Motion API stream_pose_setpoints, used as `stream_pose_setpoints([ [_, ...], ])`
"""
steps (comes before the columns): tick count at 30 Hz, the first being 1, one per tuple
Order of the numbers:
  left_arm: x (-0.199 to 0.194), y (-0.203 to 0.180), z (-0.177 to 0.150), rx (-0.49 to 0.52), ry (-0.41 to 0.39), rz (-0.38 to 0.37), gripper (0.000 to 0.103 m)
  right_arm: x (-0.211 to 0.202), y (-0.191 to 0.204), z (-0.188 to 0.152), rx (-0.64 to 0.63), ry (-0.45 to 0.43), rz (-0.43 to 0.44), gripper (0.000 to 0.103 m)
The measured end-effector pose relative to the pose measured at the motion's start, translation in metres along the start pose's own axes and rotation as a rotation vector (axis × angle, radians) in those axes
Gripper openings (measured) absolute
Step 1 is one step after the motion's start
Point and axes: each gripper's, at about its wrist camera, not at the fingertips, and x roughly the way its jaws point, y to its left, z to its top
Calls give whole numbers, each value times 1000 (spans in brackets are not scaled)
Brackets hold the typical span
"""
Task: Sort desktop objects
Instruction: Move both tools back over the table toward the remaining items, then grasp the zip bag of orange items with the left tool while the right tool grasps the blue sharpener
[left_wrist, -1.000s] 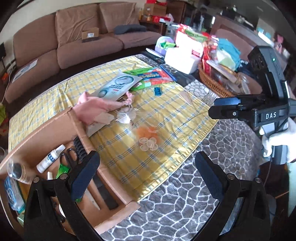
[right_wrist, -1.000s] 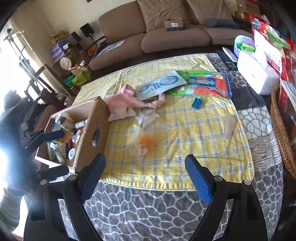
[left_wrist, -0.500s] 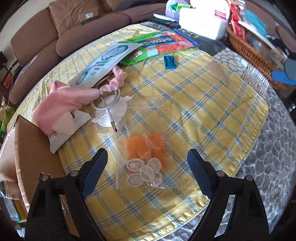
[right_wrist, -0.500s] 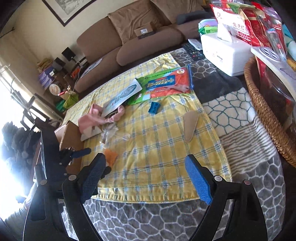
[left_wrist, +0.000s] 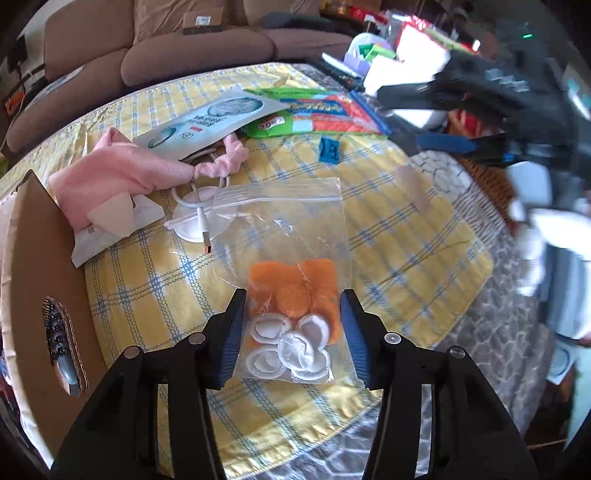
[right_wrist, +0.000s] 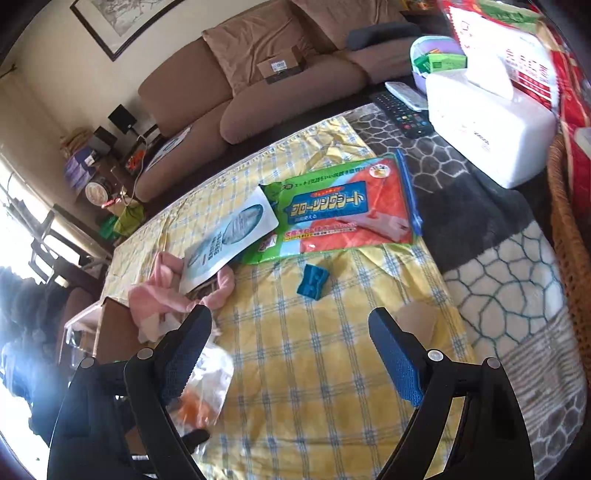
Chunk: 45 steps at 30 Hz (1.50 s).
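Observation:
A clear zip bag of orange and white finger cots (left_wrist: 295, 306) lies on the yellow checked cloth (left_wrist: 388, 258). My left gripper (left_wrist: 291, 332) is open, its blue pads on either side of the bag's lower end. The bag also shows in the right wrist view (right_wrist: 207, 391), partly behind the left finger. My right gripper (right_wrist: 291, 354) is open and empty above the cloth. A blue sharpener (right_wrist: 312, 282), a pink cloth (left_wrist: 122, 177), a white cable (left_wrist: 199, 218), a face mask packet (left_wrist: 207, 122) and a green and orange sheet pack (right_wrist: 347, 210) lie on the cloth.
A cardboard box (left_wrist: 33, 295) with a hairbrush inside stands at the left edge. A white tissue box (right_wrist: 487, 122), remote controls (right_wrist: 399, 110) and a wicker basket (right_wrist: 569, 229) sit at the right. A beige flat piece (left_wrist: 413, 184) lies near the cloth's right edge.
My left gripper has come down and forward so the finger cot bag now sits between its narrowed fingers. My right gripper has moved closer over the cloth toward the blue sharpener.

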Motion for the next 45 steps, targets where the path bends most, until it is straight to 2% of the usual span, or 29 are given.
stream_pose_setpoints([
  [3, -37, 3, 2, 1, -47, -58, 47, 37, 10, 14, -21, 27, -47, 84],
  [5, -60, 9, 8, 11, -75, -64, 47, 60, 13, 18, -26, 47, -78, 74],
  [8, -95, 24, 15, 9, -127, -83, 47, 89, 15, 19, -31, 85, -116, 66],
  [9, -106, 28, 16, 16, -147, -82, 47, 96, 16, 18, -42, 94, -140, 66],
  [10, -116, 32, 16, 22, -162, -87, 47, 100, 19, 16, -74, 84, -179, 62],
  [11, -125, 36, 16, 28, -174, -86, 47, 106, 21, 15, -109, 98, -201, 38],
  [12, -134, 41, 16, 34, -184, -81, 47, 112, 21, 12, -137, 125, -225, 30],
  [13, -143, 47, 13, 37, -192, -79, 47, 112, 23, 10, -177, 114, -253, 21],
  [14, -151, 54, 12, 32, -197, -72, 47, 111, 24, 9, -201, 114, -266, 17],
  [17, -175, 82, 3, 1, -215, -60, 47, 97, 14, 6, -149, 123, -193, 15],
  [22, -203, 135, -23, -92, -235, -25, 47, 45, 18, 3, -97, 77, -48, 15],
  [26, -215, 162, -38, -161, -239, -30, 47, 28, 29, 6, -102, 76, -93, 20],
  [27, -218, 164, -41, -158, -242, -19, 47, 28, 29, 6, -95, 78, -114, 26],
  [29, -224, 166, -45, -145, -250, -13, 47, 32, 30, 8, -85, 80, -142, 68],
  [30, -226, 167, -46, -140, -251, -18, 47, 35, 30, 9, -85, 77, -143, 71],
  [33, -230, 174, -50, -137, -255, -8, 47, 51, 27, 13, -91, 77, -166, 68],
  [35, -231, 180, -51, -145, -252, -15, 47, 66, 24, 16, -100, 103, -175, 56],
  [37, -228, 182, -49, -147, -252, -20, 47, 81, 24, 17, -140, 122, -213, 54],
  [39, -224, 184, -46, -142, -249, -21, 48, 97, 25, 15, -188, 148, -257, 46],
  [40, -221, 185, -46, -139, -247, -23, 48, 104, 24, 13, -204, 168, -271, 33],
  [41, -219, 186, -46, -137, -245, -22, 48, 109, 22, 11, -216, 179, -285, 12],
  [45, -214, 189, -47, -145, -237, -26, 48, 103, 17, 10, -224, 146, -239, 12],
])
